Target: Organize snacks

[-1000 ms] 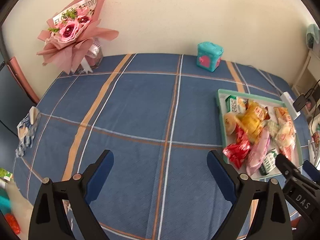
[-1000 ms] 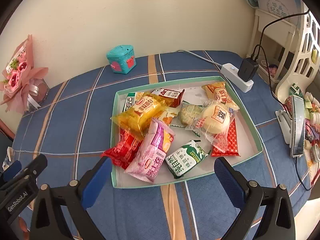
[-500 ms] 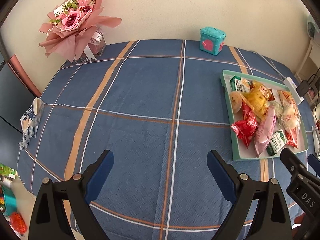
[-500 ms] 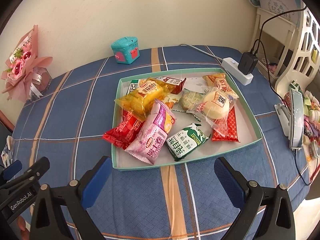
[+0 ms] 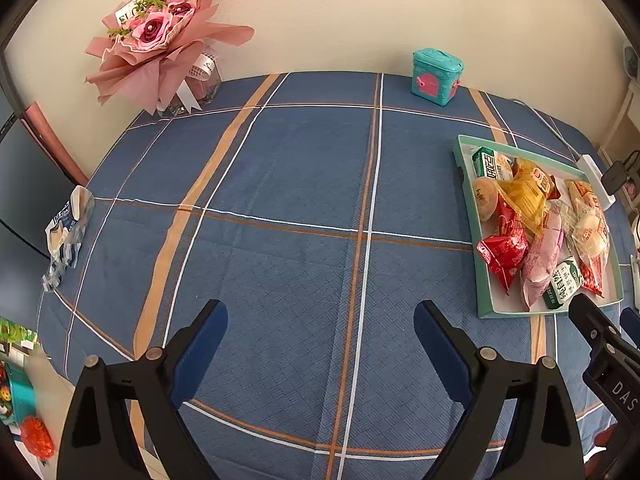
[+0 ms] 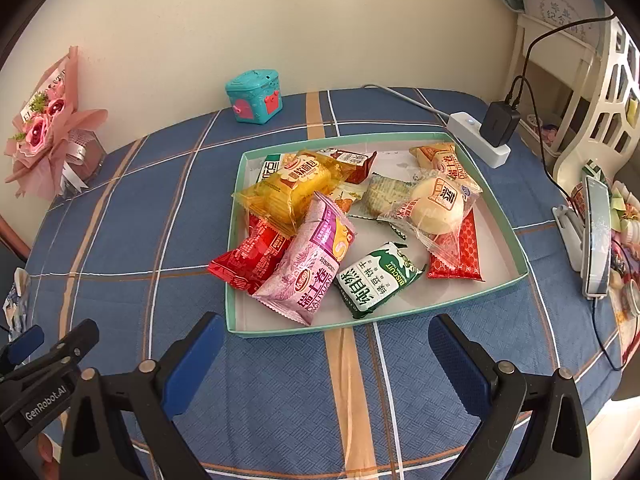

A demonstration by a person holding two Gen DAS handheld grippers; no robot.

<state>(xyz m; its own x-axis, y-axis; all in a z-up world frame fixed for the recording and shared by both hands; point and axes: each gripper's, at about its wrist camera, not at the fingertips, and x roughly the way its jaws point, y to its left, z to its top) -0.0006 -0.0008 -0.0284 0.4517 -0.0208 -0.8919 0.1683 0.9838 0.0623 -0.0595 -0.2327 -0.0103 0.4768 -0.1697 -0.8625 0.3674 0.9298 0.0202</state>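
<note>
A shallow green-rimmed tray (image 6: 516, 240) (image 5: 466, 184) on the blue plaid tablecloth holds several wrapped snacks. Among them are a pink roll pack (image 6: 310, 268), a red pack (image 6: 250, 258), a yellow bread pack (image 6: 294, 188), a green biscuit pack (image 6: 376, 278) and a round bun in clear wrap (image 6: 436, 204). My right gripper (image 6: 326, 344) is open just in front of the tray's near rim, with nothing between its fingers. My left gripper (image 5: 320, 332) is open over bare cloth, left of the tray, empty.
A teal toy box (image 5: 436, 76) and a pink bouquet in a glass (image 5: 160, 36) stand by the back wall. A white power strip with a black charger (image 6: 486, 136) lies behind the tray. A crumpled wrapper (image 5: 66, 236) sits at the left edge. A phone stand (image 6: 596, 232) is at the right.
Both grippers have drawn back and up from the table, so the tray sits farther away and more tablecloth shows. Both stay open; the snacks have not moved.
</note>
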